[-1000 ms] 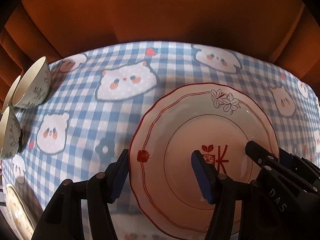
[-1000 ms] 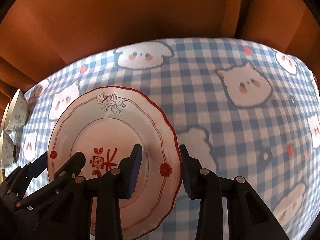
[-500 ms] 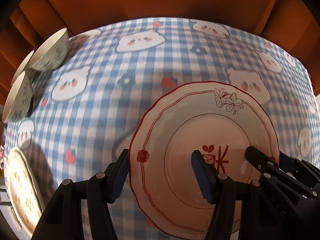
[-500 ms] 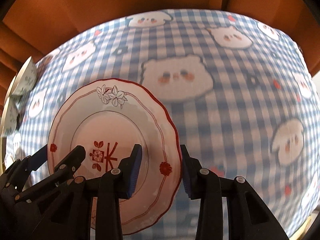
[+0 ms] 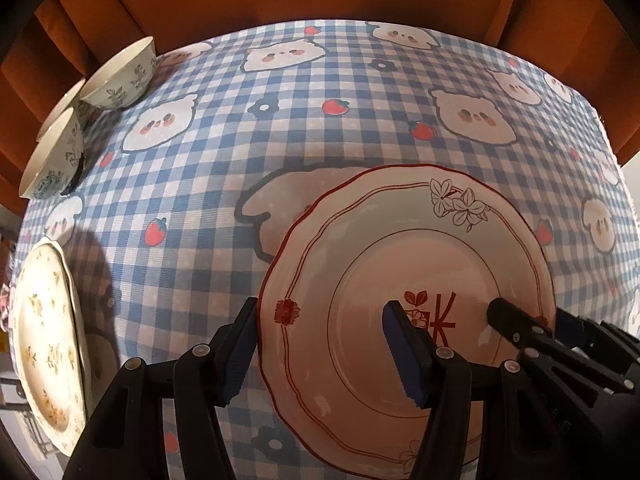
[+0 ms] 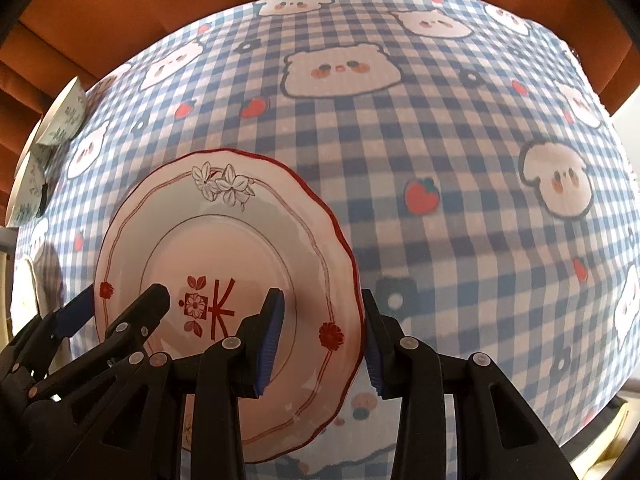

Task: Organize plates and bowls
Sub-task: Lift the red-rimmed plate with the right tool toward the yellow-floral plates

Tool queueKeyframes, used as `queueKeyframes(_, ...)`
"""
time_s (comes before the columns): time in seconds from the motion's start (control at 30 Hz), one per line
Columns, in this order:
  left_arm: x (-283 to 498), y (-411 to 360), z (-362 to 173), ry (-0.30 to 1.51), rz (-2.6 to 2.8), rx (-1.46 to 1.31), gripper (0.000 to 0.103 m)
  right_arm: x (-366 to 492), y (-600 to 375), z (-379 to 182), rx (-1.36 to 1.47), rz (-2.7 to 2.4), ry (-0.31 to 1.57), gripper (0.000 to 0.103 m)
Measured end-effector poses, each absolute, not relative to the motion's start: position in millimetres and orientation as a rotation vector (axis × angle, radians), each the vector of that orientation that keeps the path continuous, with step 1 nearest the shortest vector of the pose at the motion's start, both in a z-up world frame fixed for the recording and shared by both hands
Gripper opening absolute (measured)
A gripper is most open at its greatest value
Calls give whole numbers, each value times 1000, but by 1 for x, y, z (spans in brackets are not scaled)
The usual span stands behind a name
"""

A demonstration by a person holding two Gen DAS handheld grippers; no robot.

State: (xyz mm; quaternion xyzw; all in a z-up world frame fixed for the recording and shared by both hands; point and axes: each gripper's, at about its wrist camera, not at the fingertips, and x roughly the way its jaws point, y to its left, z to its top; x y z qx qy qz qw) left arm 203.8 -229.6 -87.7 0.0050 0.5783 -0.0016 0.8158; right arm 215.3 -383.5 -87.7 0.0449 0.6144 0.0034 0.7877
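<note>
Both grippers carry the red-rimmed plate (image 5: 408,280) above the checked desk (image 5: 280,128): left gripper (image 5: 320,356) and right gripper (image 6: 324,340) each have their jaws clamped across opposite rim edges. Keep it level, move both hands together, and head for the floral plate (image 5: 44,328) at the desk's left edge.

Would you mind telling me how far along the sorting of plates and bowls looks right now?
Partly done, it seems. The green-patterned bowls already sit grouped at the cloth's far left edge, and a yellow-flowered plate lies near them. In hand: the red-rimmed plate, with the left claw and right claw straddling opposite rims. Left: setting it down, perhaps onto the flowered plate.
</note>
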Motion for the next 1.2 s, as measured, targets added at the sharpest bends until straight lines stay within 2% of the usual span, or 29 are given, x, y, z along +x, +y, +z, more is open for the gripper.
queueKeyframes(0.37,207,-231,-93,1209,64,21,61,230,-377,-90,51,43,1280,42)
queueKeyframes(0.67,212,-231,-92,1237,73,22,57,238,-372,-89,21,51,1278,44)
queueKeyframes(1.2,179,-197,-56,1192,52,-46,57,213,-345,-54,-40,51,1242,45)
